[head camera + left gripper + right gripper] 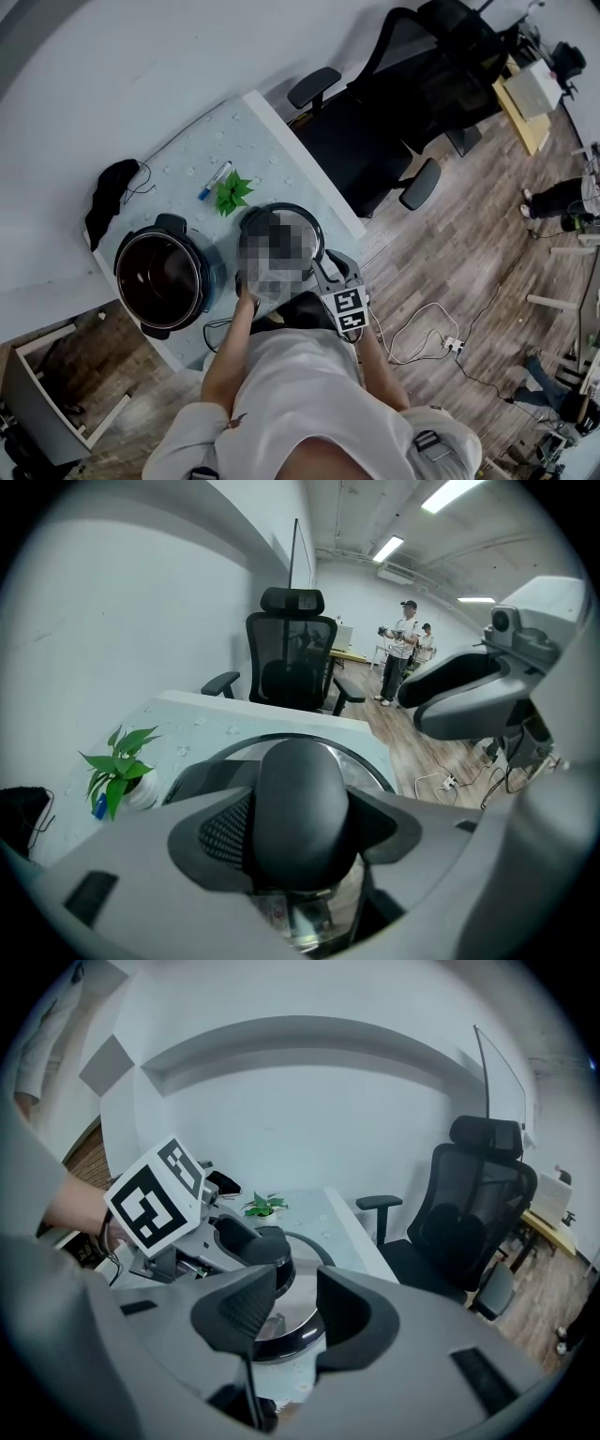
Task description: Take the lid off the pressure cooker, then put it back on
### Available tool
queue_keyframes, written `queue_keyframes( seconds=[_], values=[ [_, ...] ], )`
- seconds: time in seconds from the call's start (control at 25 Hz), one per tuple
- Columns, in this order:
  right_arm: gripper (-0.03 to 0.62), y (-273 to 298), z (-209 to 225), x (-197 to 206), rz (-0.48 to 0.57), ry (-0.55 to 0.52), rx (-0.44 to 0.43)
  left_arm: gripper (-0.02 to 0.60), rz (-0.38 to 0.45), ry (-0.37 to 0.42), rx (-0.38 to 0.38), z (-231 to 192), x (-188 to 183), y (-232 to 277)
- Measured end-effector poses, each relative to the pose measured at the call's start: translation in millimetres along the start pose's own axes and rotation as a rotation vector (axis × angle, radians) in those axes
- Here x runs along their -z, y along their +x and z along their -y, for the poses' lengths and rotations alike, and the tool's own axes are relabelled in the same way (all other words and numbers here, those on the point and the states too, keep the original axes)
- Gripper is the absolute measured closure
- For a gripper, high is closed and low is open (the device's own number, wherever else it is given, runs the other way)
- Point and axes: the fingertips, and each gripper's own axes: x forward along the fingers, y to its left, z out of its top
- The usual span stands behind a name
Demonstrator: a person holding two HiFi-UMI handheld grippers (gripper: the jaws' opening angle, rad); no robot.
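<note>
White tabletop (178, 155), set against a pale wall, bearing the listed items. Item one: lid (361, 766) of the pressure cooker, off its pot, lying flat by the tabletop's near edge toward the right-hand end, partly masked in the head view. Its black knob (300, 789) stands upright at the centre. Left gripper (302, 825): pinching that knob, one ribbed pad against each side of it. Right gripper (296, 1307): jaws spread with a clear gap and nothing between the pads, held just above the lid's near rim and not touching it; its marker cube (345, 307) sits just off the tabletop's near edge. Item two: cooker pot (211, 277), dark, open and upright, near the left end of the near edge, beside the lid but apart from it; inside looks empty. Item three: small green plant (232, 192), just beyond the lid toward the middle of the tabletop. Item four: pen (214, 180), lying flat just beside the plant on its far side. Item five: black bundle (111, 202) with a thin cord, at the left corner by the wall. Surroundings: black office chair (375, 141) with armrests, off the tabletop's right edge; wood-plank floor (469, 244); white cable (422, 323) trailing across the floor near the person's right. Two people (405, 653) stand far back in the room.
</note>
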Motion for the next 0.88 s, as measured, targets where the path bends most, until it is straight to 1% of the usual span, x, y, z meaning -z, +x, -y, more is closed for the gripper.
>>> queue_keyframes(
  seconds=[0.08, 0.2, 0.48, 0.64, 0.88],
  values=[
    [0.457, 1, 3, 4, -0.010, 0.001, 0.010, 0.291, -0.001, 0.010, 0.007, 1, -1, 1],
    [0.457, 1, 1, 2, 0.005, 0.001, 0.009, 0.305, -0.011, -0.003, 0.007, 2, 0, 0],
    [0.457, -1, -5, -5, 0.014, 0.004, 0.005, 0.308, -0.028, -0.019, 0.010, 0, -1, 0],
    [0.457, -3, -7, -5, 0.019, 0.005, 0.009, 0.308, -0.028, -0.009, 0.017, 2, -3, -3],
    [0.457, -11, -4, -12, 0.047, -0.004, 0.026, 0.308, -0.019, 0.004, 0.034, 8, -17, -17]
  ],
)
